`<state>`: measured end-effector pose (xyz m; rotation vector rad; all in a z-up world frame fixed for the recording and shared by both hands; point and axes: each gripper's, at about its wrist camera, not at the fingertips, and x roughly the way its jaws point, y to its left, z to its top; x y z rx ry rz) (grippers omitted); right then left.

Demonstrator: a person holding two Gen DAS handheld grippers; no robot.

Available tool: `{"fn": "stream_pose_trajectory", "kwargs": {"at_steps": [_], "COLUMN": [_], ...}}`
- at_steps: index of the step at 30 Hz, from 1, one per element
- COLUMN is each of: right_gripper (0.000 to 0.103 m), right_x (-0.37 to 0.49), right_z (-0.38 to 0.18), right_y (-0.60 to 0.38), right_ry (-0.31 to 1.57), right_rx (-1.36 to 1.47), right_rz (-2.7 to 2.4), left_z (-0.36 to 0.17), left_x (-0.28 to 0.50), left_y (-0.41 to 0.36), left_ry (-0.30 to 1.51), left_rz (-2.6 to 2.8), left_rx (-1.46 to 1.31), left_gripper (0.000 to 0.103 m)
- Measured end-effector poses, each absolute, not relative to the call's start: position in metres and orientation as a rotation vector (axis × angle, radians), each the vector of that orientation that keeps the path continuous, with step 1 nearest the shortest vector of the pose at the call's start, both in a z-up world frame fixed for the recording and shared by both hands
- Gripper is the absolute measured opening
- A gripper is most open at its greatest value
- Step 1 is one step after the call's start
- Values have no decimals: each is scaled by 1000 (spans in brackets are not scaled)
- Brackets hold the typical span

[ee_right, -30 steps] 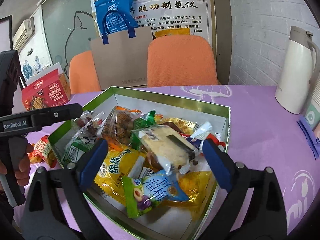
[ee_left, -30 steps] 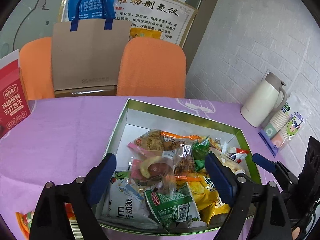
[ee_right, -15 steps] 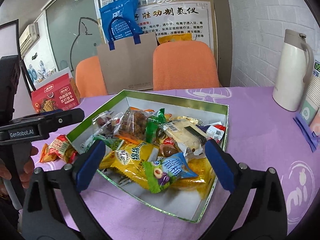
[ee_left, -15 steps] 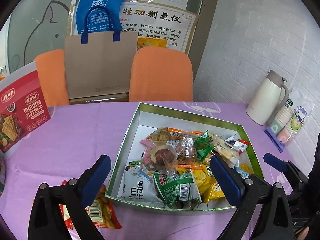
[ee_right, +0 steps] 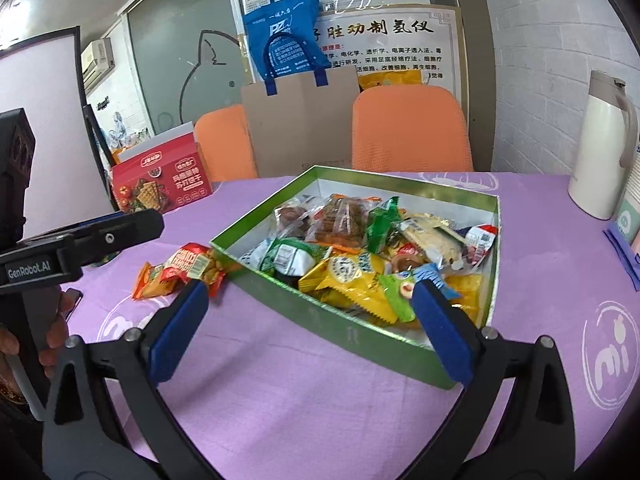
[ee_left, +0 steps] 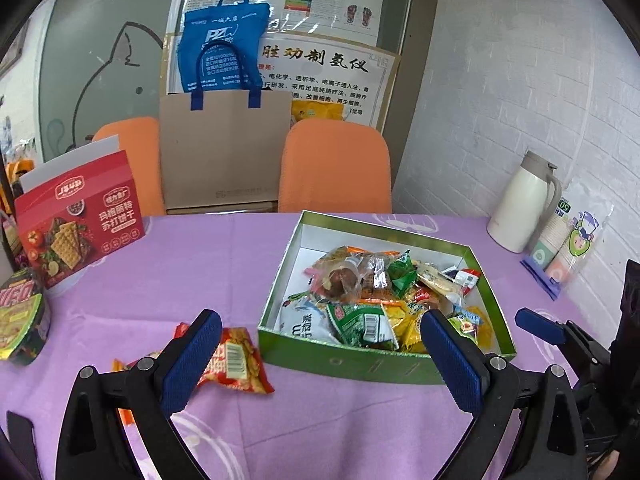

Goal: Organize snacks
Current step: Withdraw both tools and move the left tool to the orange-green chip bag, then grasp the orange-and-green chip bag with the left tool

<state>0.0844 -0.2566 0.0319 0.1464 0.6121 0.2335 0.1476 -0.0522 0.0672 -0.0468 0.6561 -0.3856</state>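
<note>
A green box [ee_left: 360, 362] on the purple table holds several mixed snack packets [ee_left: 372, 292]; it also shows in the right wrist view [ee_right: 360, 330]. Red-orange snack packets [ee_left: 236, 360] lie on the table left of the box, also seen in the right wrist view [ee_right: 180, 270]. My left gripper [ee_left: 320, 352] is open and empty, raised in front of the box's near wall. My right gripper [ee_right: 308, 316] is open and empty, raised near the box's front corner. The left gripper shows at the left of the right wrist view [ee_right: 92, 240].
A red cracker box [ee_left: 78, 216] and an instant noodle bowl [ee_left: 20, 316] stand at the left. A white thermos [ee_left: 524, 200] and a paper cup pack [ee_left: 568, 240] stand at the right by the wall. Two orange chairs [ee_left: 334, 164] and a paper bag [ee_left: 224, 148] are behind the table.
Both grippers have pulled back and up from over the box, still open and empty. The box and the loose packets on the table now appear farther away.
</note>
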Motion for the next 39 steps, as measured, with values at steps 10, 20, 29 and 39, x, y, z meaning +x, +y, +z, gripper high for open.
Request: {"fn": "stream_pose_trajectory", "kwargs": {"at_steps": [10,20,29,39], "right_gripper": [101,101,101,101], "right_x": [82,88,99,97], "right_z": [5,-7,-18,-30], "right_y": [-192,-175,-163,-154], "right_ry": [702,747,782,810], "right_rx": [90,61,62,82], "right_rz": [376,375,396,418], "left_z": [32,4,-46,-49], "left_x": [148,221,256,181], "left_y": [50,104,107,87], "left_ry": [752,812,950,955], "left_rz": [-295,-332,-314,-451], "left_rx": [-127,-217,-189,-119], "left_gripper": [101,100,78,56]}}
